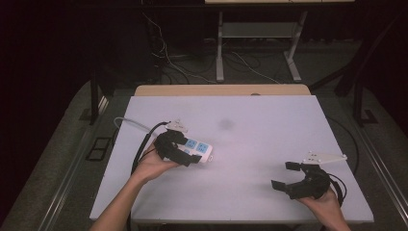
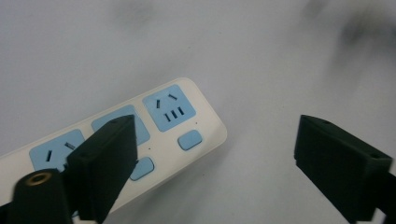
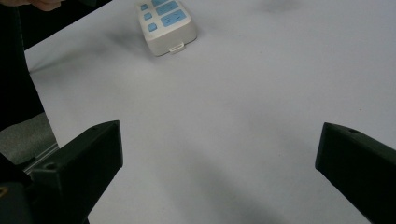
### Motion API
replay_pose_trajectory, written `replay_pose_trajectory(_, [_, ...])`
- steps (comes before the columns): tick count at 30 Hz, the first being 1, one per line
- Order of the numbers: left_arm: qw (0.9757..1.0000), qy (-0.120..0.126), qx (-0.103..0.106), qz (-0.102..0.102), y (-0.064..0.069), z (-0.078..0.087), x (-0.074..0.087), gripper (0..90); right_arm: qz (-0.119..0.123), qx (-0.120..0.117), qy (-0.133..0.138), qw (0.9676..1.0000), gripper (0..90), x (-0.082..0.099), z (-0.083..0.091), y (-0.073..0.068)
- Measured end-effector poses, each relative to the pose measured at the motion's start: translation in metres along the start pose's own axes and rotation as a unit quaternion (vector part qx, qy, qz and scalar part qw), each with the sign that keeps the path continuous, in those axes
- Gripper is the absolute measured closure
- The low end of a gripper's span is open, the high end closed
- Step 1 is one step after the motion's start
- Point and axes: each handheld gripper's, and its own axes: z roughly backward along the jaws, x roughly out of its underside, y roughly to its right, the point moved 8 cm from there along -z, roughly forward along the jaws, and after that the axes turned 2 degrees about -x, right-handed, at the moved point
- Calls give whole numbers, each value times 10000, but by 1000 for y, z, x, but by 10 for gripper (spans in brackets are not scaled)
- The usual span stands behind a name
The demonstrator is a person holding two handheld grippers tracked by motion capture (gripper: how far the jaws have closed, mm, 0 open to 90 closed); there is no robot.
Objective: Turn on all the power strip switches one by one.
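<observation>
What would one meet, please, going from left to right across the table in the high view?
Left gripper → power strip → dark smudge on the table → right gripper.

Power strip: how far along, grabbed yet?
Done: left gripper has reached the power strip and hangs over it. In hand: nothing; its jaws are open, one over the strip's face, the other over bare table. Left: any grasp. Right gripper sits open, apart from it.
</observation>
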Motion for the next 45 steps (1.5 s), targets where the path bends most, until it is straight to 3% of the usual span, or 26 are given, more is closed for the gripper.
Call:
replay_pose_trajectory(9, [10000, -49, 6, -84, -6, -5, -7, 268, 3, 12, 13, 10000, 6, 0, 0, 0])
replay_pose_trajectory(20, [9996, -215, 115, -111, -10, -17, -3, 481, 3, 17, 9, 10000, 6, 0, 0, 1])
replay_pose_trajectory(29, [9991, -309, 261, -151, -11, -21, 0, 688, 2, 19, 5, 10000, 6, 0, 0, 2])
replay_pose_trajectory(34, [9990, -316, 306, -125, -14, -23, 0, 879, 9, 19, 7, 10000, 6, 0, 0, 2])
replay_pose_trajectory(45, [9987, -413, 295, -107, -17, -31, 3, 893, 23, 18, 17, 10000, 6, 1, 0, 2])
